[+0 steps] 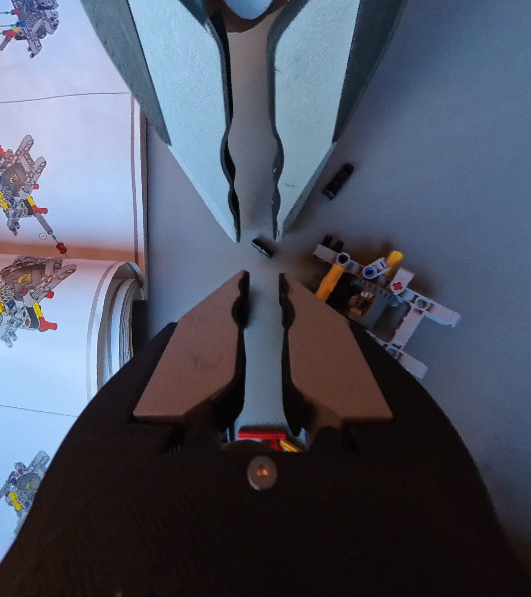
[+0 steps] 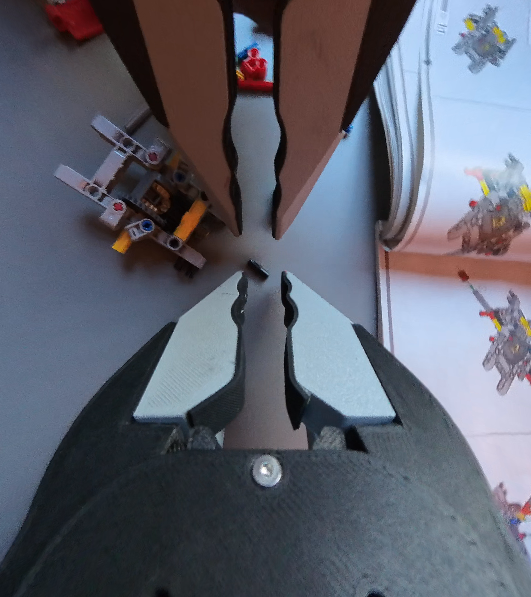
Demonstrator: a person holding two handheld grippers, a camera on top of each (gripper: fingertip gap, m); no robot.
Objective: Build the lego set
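Observation:
A small black pin point(image 1: 261, 248) lies loose on the grey table, between the tips of my two grippers, which face each other. My left gripper point(image 1: 264, 276), with brown fingers, is open and holds nothing; the pin lies just beyond its tips. My right gripper point(image 2: 263, 276), with light grey fingers, is open too; the pin point(image 2: 258, 267) lies just off its fingertips and touches neither pad. The partly built grey, yellow and black model point(image 1: 377, 300) lies on the table right of my left gripper; it also shows in the right wrist view point(image 2: 148, 193).
The open instruction booklet point(image 1: 47, 226) lies at the left of the left wrist view and at the right of the right wrist view point(image 2: 483, 258). Another black piece point(image 1: 338, 179) lies beside the right gripper. Red parts point(image 2: 252, 69) lie behind the left gripper. Only a small space, under 4 cm, lies between the two pairs of fingers. The black piece point(image 1: 338, 179) sits 5 cm or so from the ends of my right fingers.

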